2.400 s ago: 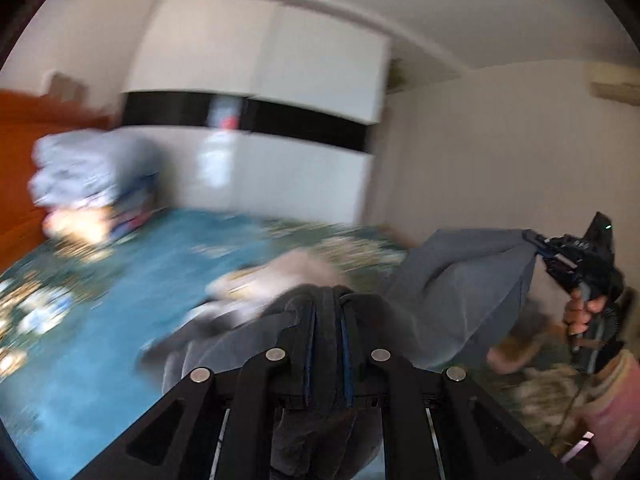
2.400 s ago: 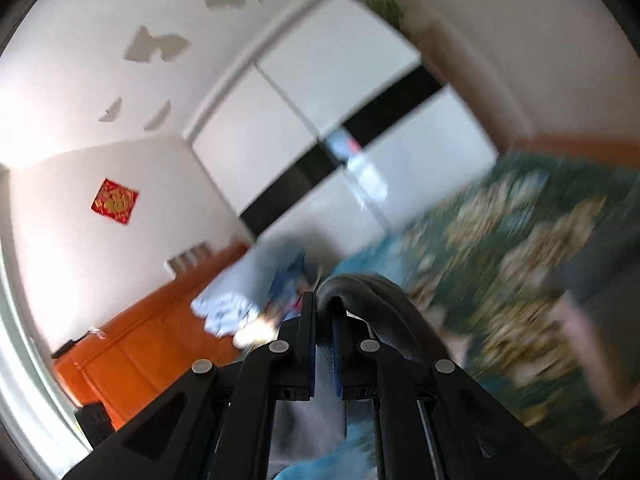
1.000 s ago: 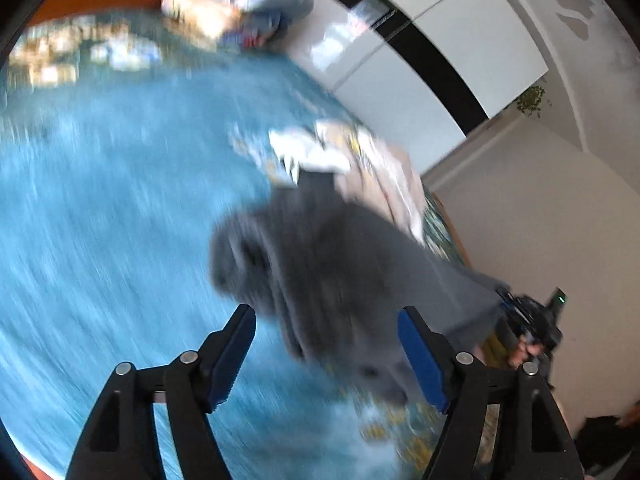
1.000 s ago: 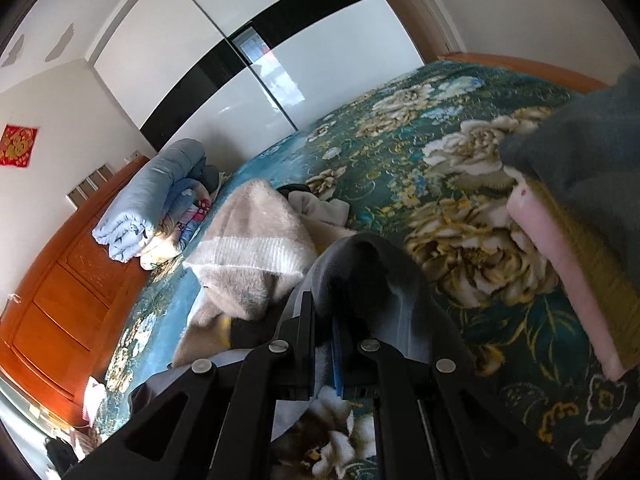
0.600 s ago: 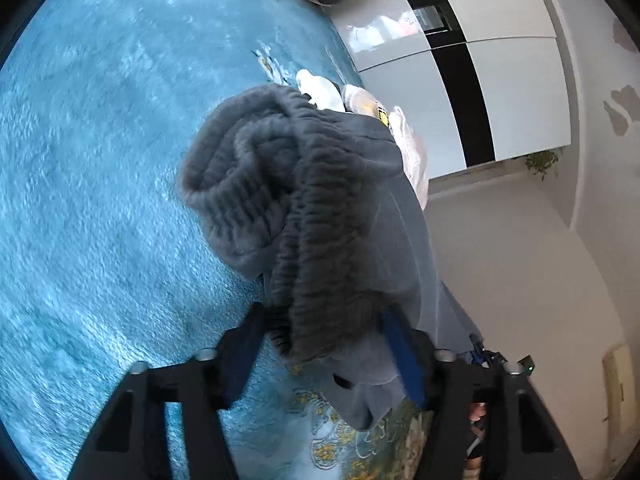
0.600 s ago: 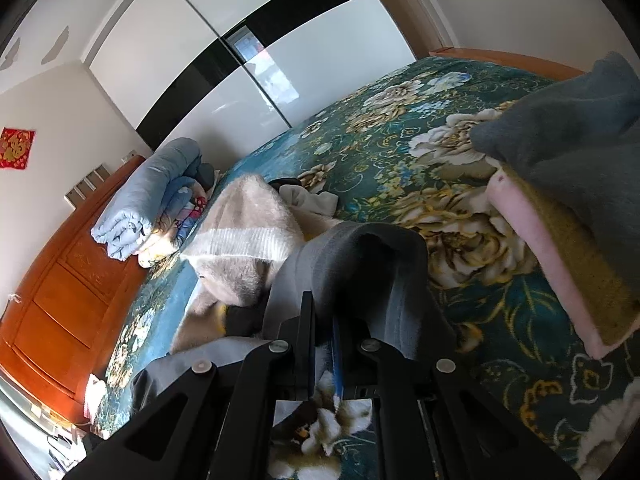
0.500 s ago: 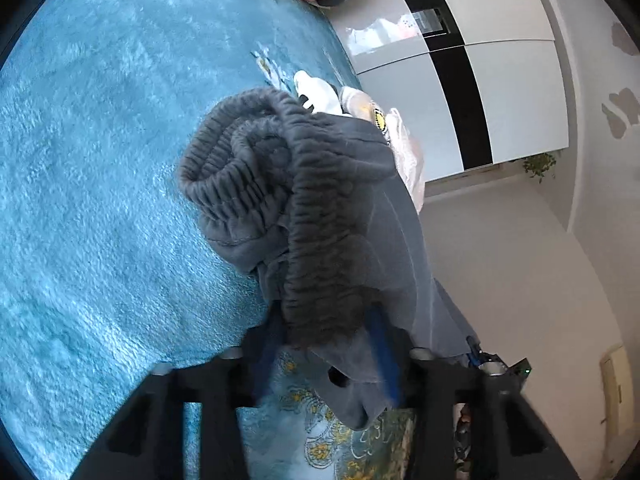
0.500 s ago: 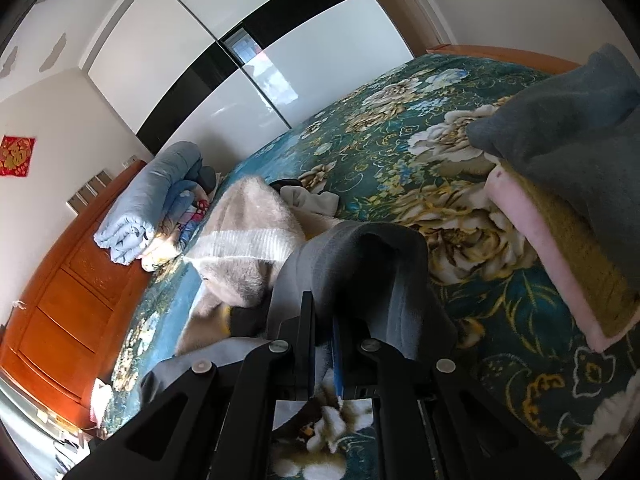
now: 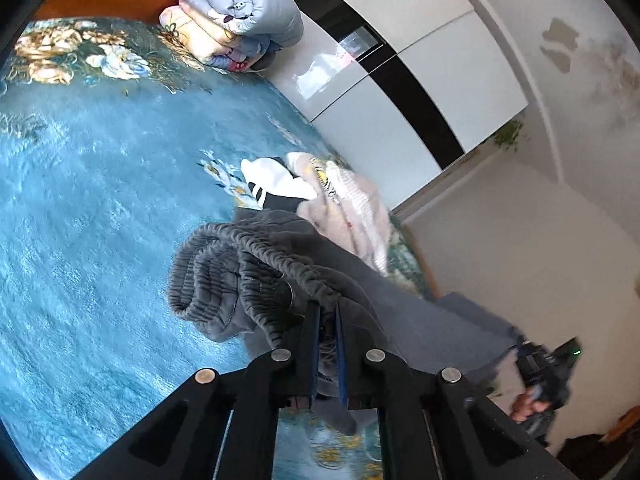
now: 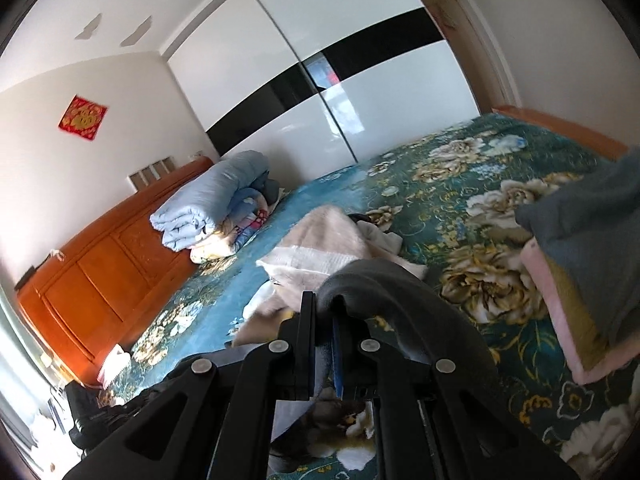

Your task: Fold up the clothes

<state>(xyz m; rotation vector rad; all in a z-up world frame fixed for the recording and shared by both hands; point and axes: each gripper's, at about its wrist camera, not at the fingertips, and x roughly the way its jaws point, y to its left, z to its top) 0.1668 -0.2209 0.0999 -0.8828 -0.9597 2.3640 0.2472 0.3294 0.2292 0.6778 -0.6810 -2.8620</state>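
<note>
A pair of dark grey trousers point(image 9: 248, 276) with a gathered elastic waistband hangs just above the blue floral bedspread point(image 9: 80, 240). My left gripper point(image 9: 327, 312) is shut on the waistband. The grey cloth stretches away to the lower right, where a hand holds my right gripper point(image 9: 540, 364). In the right wrist view my right gripper point(image 10: 323, 312) is shut on the other end of the grey trousers point(image 10: 392, 292), which loop over its right finger.
Unfolded clothes, a beige fleece point(image 9: 352, 208) and a white garment point(image 9: 272, 180), lie beyond the trousers. Folded clothes point(image 10: 580, 272) are stacked at the right. Rolled quilts point(image 10: 208, 208) rest against the orange headboard point(image 10: 100, 272). A white wardrobe point(image 10: 340, 92) stands behind the bed.
My left gripper, open around the bunched waistband a second ago, has shut on it and lifted it. The right gripper has risen with its end of the trousers still held.
</note>
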